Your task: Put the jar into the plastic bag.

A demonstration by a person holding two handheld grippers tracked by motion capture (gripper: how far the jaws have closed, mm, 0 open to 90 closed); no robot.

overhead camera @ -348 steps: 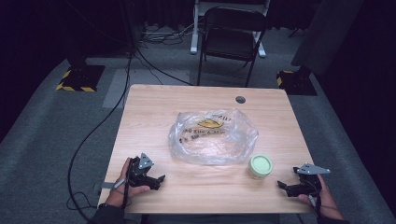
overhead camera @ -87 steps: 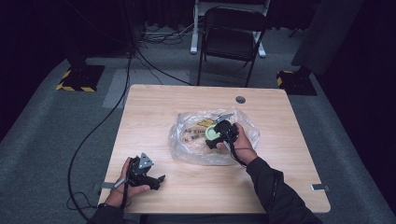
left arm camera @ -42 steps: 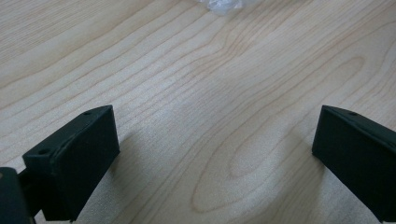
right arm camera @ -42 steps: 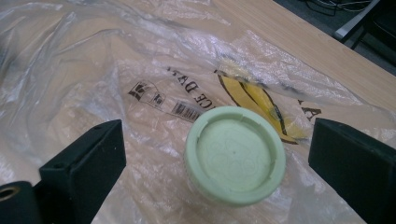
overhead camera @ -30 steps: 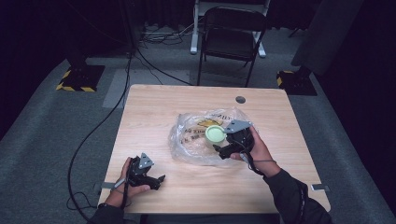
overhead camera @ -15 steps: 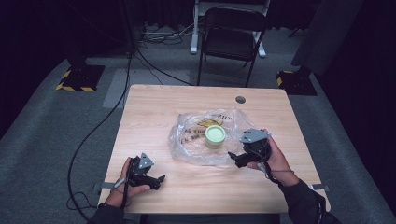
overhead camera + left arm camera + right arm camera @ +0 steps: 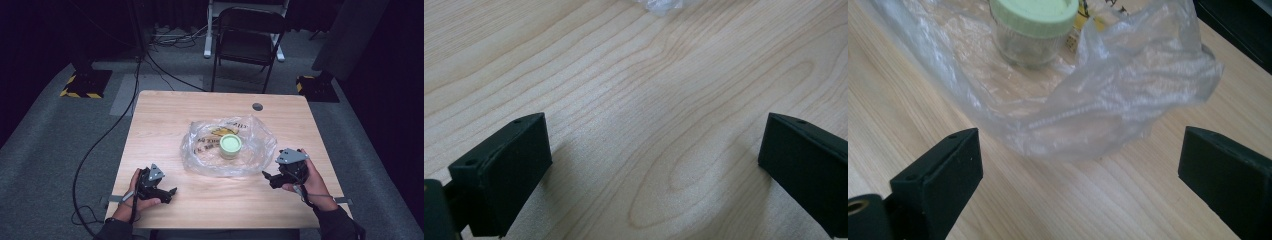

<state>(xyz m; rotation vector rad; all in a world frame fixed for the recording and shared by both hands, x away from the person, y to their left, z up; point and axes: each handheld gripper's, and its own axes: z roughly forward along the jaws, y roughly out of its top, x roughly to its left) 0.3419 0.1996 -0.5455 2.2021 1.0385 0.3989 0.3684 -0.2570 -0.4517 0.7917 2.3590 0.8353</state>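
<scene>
A small glass jar with a pale green lid (image 7: 230, 146) (image 7: 1034, 27) stands upright on a crumpled clear plastic bag (image 7: 226, 147) (image 7: 1108, 95) at the table's middle. My right gripper (image 7: 268, 178) (image 7: 1078, 175) rests open on the wood just right of the bag, its jaws wide apart and empty, pointing at the bag's edge. At the front left of the table my left gripper (image 7: 169, 192) (image 7: 654, 170) lies open over bare wood, with a scrap of the bag (image 7: 659, 5) far ahead.
The wooden table (image 7: 165, 120) has a round cable hole (image 7: 257, 106) at its back right. A black folding chair (image 7: 247, 45) stands behind the table. A black cable (image 7: 105, 140) runs across the floor on the left.
The jar went from the table's front right onto the bag, carried by the right gripper. That gripper let go and drew back to the right. The left gripper stayed put.
</scene>
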